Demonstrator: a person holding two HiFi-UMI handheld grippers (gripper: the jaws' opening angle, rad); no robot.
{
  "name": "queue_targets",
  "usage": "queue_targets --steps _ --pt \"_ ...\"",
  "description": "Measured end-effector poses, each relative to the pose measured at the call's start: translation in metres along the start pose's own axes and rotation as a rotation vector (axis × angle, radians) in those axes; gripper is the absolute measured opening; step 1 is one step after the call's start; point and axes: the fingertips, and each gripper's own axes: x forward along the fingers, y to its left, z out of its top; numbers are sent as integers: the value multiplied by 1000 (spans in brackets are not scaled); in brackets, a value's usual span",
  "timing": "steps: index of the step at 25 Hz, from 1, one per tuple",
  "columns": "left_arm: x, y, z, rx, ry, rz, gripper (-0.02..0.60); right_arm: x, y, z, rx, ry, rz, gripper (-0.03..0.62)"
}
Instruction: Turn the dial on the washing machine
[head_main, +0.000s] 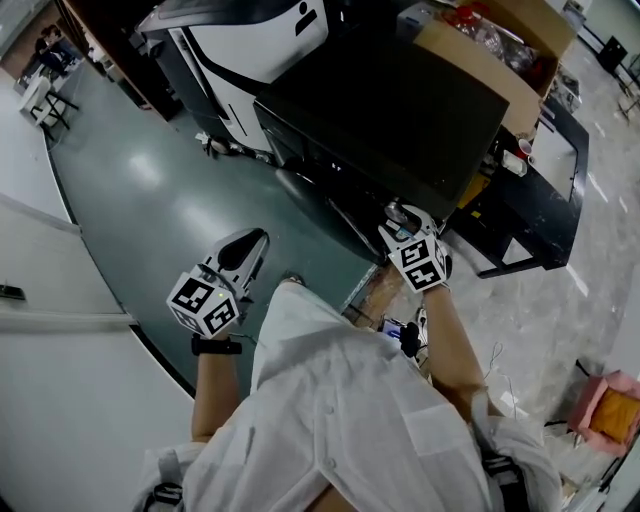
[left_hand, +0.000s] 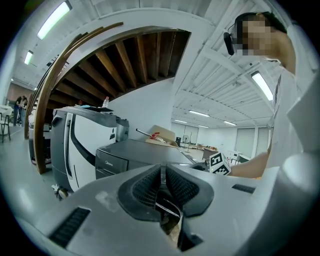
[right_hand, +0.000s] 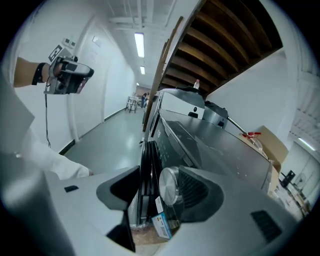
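The dark grey washing machine (head_main: 400, 110) stands ahead of me, its front panel facing left. In the right gripper view its silver round dial (right_hand: 169, 185) sits between the jaws of my right gripper (right_hand: 160, 182), close against the right pad (right_hand: 195, 187); the left finger (right_hand: 127, 185) stands well apart from it, so the gripper is open. In the head view the right gripper (head_main: 400, 218) is at the machine's near front corner. My left gripper (head_main: 248, 250) hangs over the floor, away from the machine (left_hand: 130, 155), jaws (left_hand: 162, 182) shut on nothing.
A large white and black machine (head_main: 250, 40) stands behind the washer. A cardboard box (head_main: 500, 50) with clutter and a black frame table (head_main: 540, 190) sit to the right. Grey-green floor (head_main: 150, 180) lies left. A label sticker (right_hand: 161, 220) hangs on the washer's front.
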Motion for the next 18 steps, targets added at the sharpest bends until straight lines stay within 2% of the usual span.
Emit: queue_targets --steps 8,12,18 --pt "14 -6 -3 0 5 -37 37 -6 -2 -8 115 -1 -32 252" --pt "15 -6 -7 -6 5 -47 37 -5 -1 -12 176 24 -47 279" --pt "12 -2 -8 -18 -4 -38 37 -5 10 -40 222 100 -3 302"
